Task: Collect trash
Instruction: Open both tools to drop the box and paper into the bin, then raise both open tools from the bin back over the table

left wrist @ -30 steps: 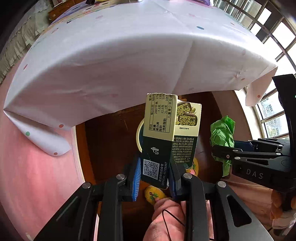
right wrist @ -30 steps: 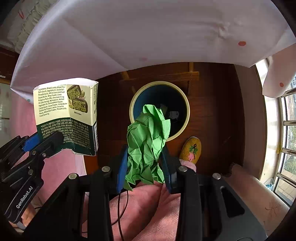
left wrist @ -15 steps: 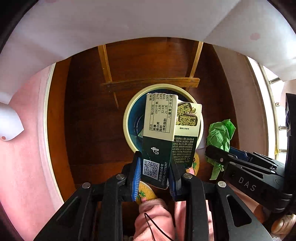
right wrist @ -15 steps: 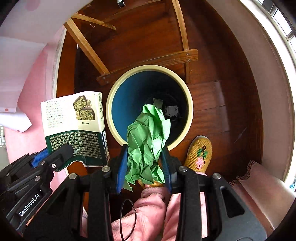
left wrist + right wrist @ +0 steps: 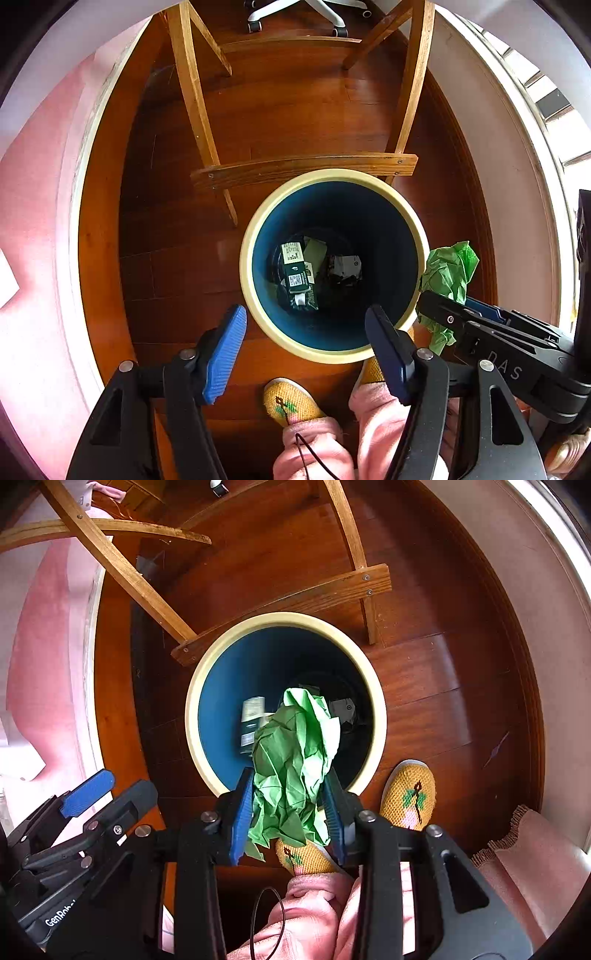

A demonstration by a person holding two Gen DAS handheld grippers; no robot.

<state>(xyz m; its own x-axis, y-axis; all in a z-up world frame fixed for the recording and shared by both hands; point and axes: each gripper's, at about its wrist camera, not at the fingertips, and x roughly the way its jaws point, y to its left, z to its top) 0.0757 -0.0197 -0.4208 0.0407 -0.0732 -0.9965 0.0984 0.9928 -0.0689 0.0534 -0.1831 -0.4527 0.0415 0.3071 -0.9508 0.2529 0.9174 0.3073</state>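
Left gripper (image 5: 306,325) fingers spread, empty, above bin (image 5: 258,295). Box (image 5: 297,277) lies inside. Right gripper (image 5: 290,797) pinches green paper (image 5: 295,760).

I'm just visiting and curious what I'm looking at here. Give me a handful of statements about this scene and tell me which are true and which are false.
1. The left gripper is open and holds nothing. True.
2. The right gripper is empty. False: it is shut on the crumpled green paper.
3. The snack box lies at the bottom of the bin. True.
4. The bin is red inside. False: its inner wall is blue, with a cream rim.
5. The green paper is already in the bin. False: it sits between the right gripper's fingers, above the opening.
6. A yellow knitted slipper shows beside the bin. True.
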